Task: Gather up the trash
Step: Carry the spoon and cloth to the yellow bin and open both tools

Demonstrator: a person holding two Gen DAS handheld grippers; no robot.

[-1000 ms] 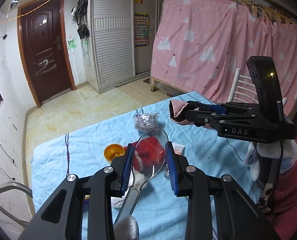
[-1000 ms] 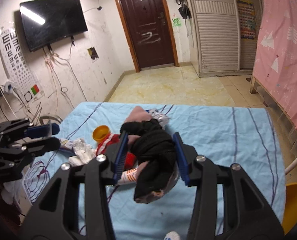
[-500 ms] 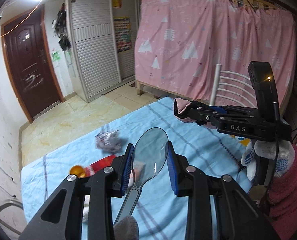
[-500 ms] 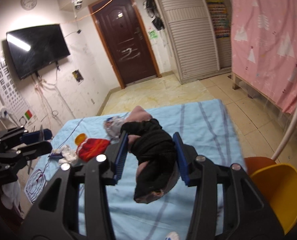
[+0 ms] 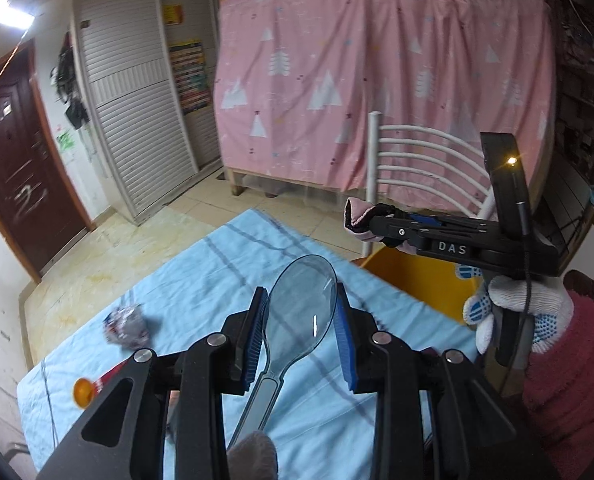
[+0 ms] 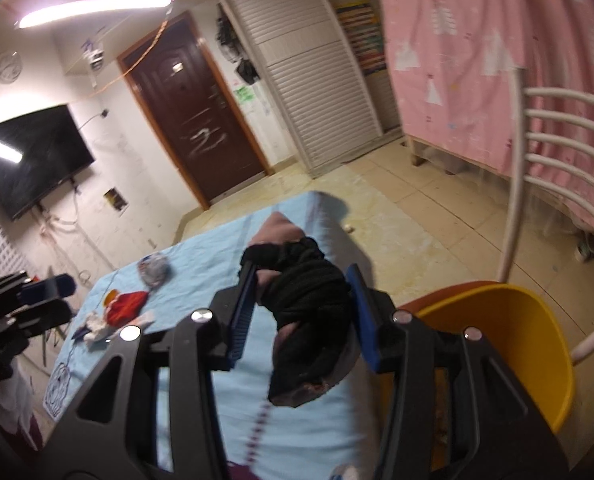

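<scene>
**Two hand-held grippers carry trash toward a yellow bin**

The left gripper [image 5: 301, 332] is closed on a clear plastic spoon [image 5: 303, 300]. The spoon's bowl stands between the blue pads, and its handle runs back toward a white-gloved fingertip at the lower edge of the left wrist view. The jaws are narrow, with the pads against the sides of the bowl.

The right gripper [image 6: 301, 312] is clamped on a sock [image 6: 309, 308], black outside and pink inside, bunched between its blue pads. One end of the sock pokes out ahead of the fingers and the other end hangs below them. From the left wrist view, the right gripper [image 5: 381, 224] is seen from the side, held by a white glove [image 5: 509, 308] with blue dots, and the sock's pink cuff [image 5: 357, 218] sticks out at its tip.

A table with a light blue cloth [image 5: 201, 280] lies under both grippers. A yellow bin [image 6: 509, 332] stands at the table's right edge, just beside the right gripper and lower than it, with a white chair [image 6: 537, 160] behind it.

More trash lies on the cloth well to the left: a crumpled silver wrapper [image 6: 155, 270], a red packet [image 6: 125, 306], white tissue [image 6: 97, 326] and an orange cap [image 5: 83, 390].

A pink curtain [image 5: 377, 80] and a dark door [image 6: 193, 120] are in the background.
</scene>
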